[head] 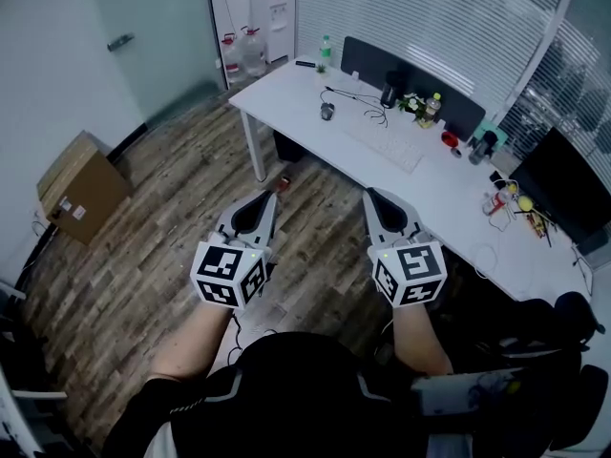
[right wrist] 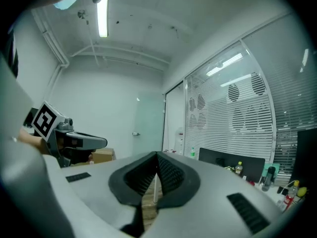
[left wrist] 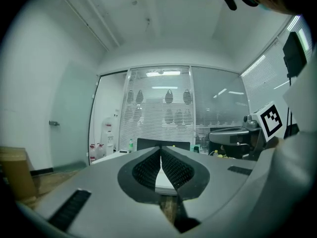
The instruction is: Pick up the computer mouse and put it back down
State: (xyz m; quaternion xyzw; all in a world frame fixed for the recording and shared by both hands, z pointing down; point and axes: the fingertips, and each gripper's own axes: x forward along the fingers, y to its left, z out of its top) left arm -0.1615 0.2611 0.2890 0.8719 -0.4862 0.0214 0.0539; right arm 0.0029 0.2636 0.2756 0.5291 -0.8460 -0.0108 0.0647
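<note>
Fingers [left wrist: 148,170] of left gripper [head: 270,197] and right gripper [head: 370,193] are closed, empty; mouse [head: 327,111] on desk [head: 286,89], heading unreadable.

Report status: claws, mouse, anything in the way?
Both shut, empty: left claw, right claw, held over the floor, short of the desk. The mouse lies untouched on the desk. No obstacle seen.

Low in the centre of the frame, the left claw [left wrist: 161,148] has its jaws pressed together at the tips, with nothing between them. Beyond them lies the white bench [left wrist: 167,181]. The right claw [left wrist: 218,135] shows at mid right, and a cardboard box [left wrist: 12,175] at lower left.
</note>
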